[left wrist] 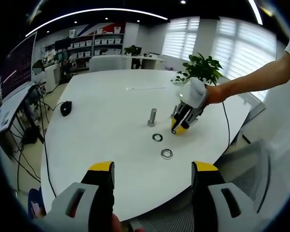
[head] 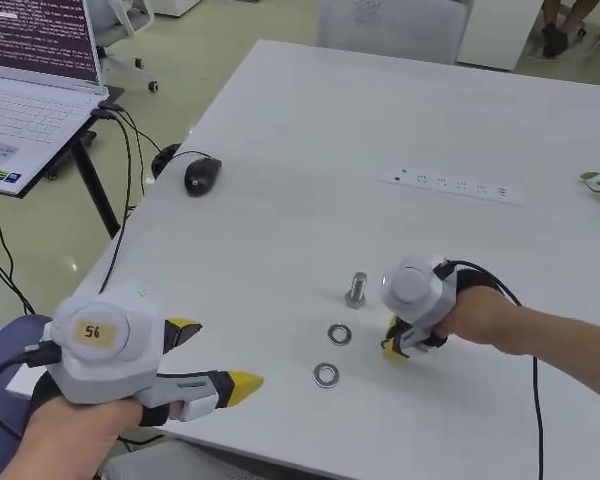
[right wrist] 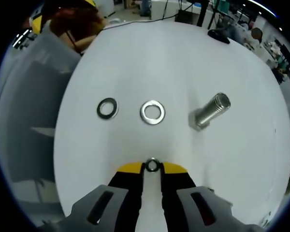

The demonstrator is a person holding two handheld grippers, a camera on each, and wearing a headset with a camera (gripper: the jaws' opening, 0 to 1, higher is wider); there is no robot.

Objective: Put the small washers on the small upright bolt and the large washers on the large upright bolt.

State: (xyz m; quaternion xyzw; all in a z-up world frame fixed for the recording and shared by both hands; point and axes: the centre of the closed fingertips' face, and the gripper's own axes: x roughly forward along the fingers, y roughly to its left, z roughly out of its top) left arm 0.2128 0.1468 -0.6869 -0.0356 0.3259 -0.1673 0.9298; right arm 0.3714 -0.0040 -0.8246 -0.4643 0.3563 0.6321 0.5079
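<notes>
Washers first: one flat silver metal washer (head: 339,334) and a second silver washer (head: 326,375) lie loose on the white tabletop (head: 310,150). They're near each other but not touching, and both sit just in front of the upright silver threaded bolt (head: 356,289).

The right gripper (right wrist: 152,168) is tipped down close to the table, right beside those two. Its yellow-tipped jaws are squeezed almost together, with just a thin slit between them. A small silver ring washer (right wrist: 152,165) is pinched right at the very tips. From its own camera the two loose washers (right wrist: 108,108) (right wrist: 152,111) sit side by side ahead of it, with the bolt (right wrist: 211,110) off to one side and apart from them.

The left gripper (left wrist: 152,169) hangs back at the near edge of the table with its jaws spread wide. Nothing is between them and they touch nothing. In the head view it sits low on the left (head: 212,353), well apart from the washers. Its camera looks across at the right gripper (left wrist: 181,126) with its tips down by the bolt (left wrist: 152,117).

Farther back there's a black computer mouse (head: 202,175) and a white power strip (head: 450,185).
</notes>
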